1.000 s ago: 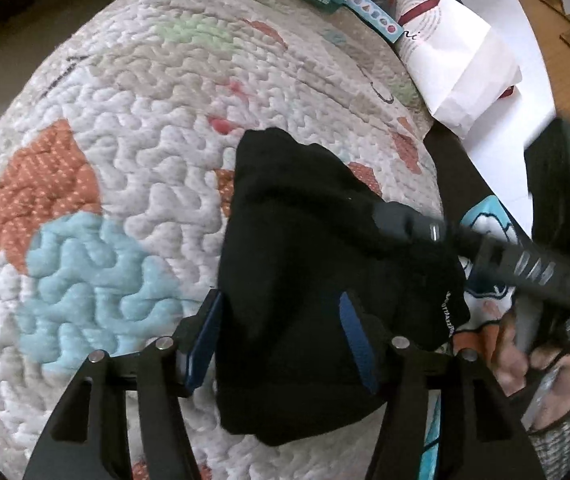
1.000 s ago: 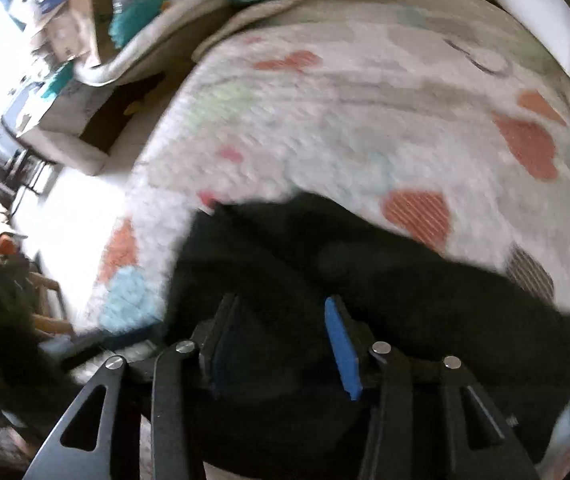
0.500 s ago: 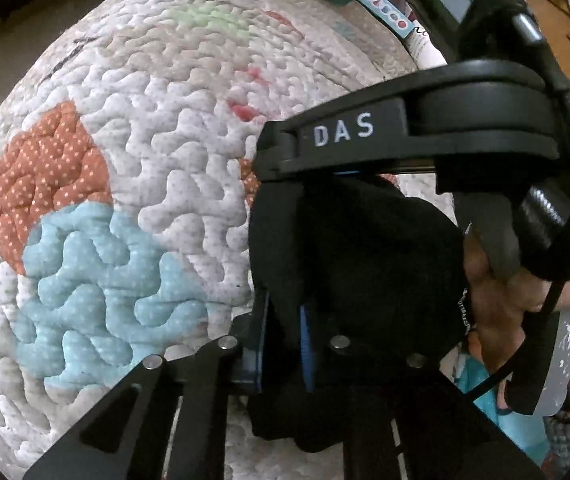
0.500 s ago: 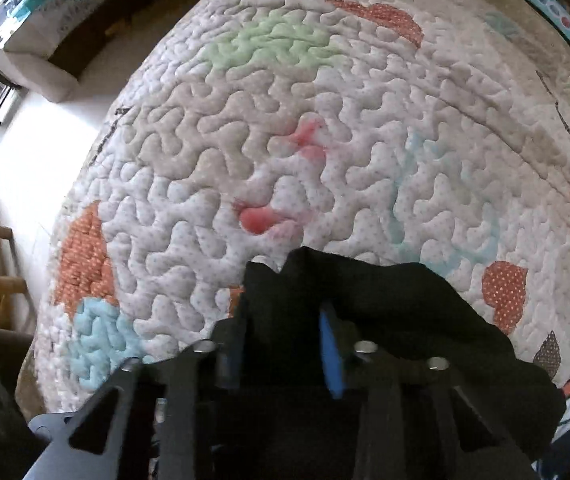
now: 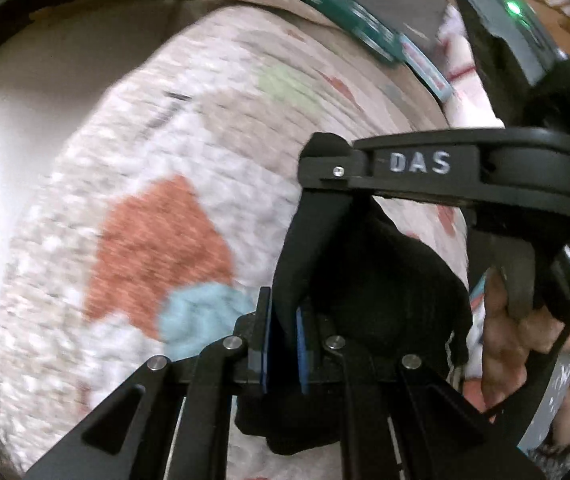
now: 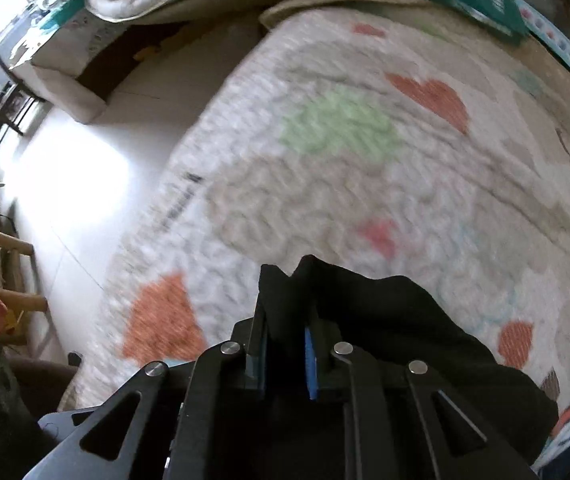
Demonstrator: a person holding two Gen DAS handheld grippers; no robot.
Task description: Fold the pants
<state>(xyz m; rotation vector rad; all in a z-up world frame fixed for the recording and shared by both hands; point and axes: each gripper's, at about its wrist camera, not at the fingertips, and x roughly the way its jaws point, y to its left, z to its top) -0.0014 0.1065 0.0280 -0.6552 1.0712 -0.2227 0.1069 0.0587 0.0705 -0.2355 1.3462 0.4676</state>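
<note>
Black pants (image 5: 385, 280) hang bunched, pinched by both grippers above the quilt (image 5: 145, 220).

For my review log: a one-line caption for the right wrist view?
Right hand-held gripper shut on black pants above a patterned quilt.

This is a home, a lived-in room of a house. A quilted bedspread (image 6: 365, 168) with orange hearts, a green patch and pale blue shapes covers a soft bed or mattress. Beyond its edge lies a pale tiled floor (image 6: 73, 184) with bright daylight pooling on it. A low beige sofa (image 6: 65, 92) sits across the floor, heaped with cloth and bits (too blurred to name). Wooden chair legs (image 6: 9, 276) show at the left, and teal packages (image 5: 341, 12) lie along the bed's far side.
</note>
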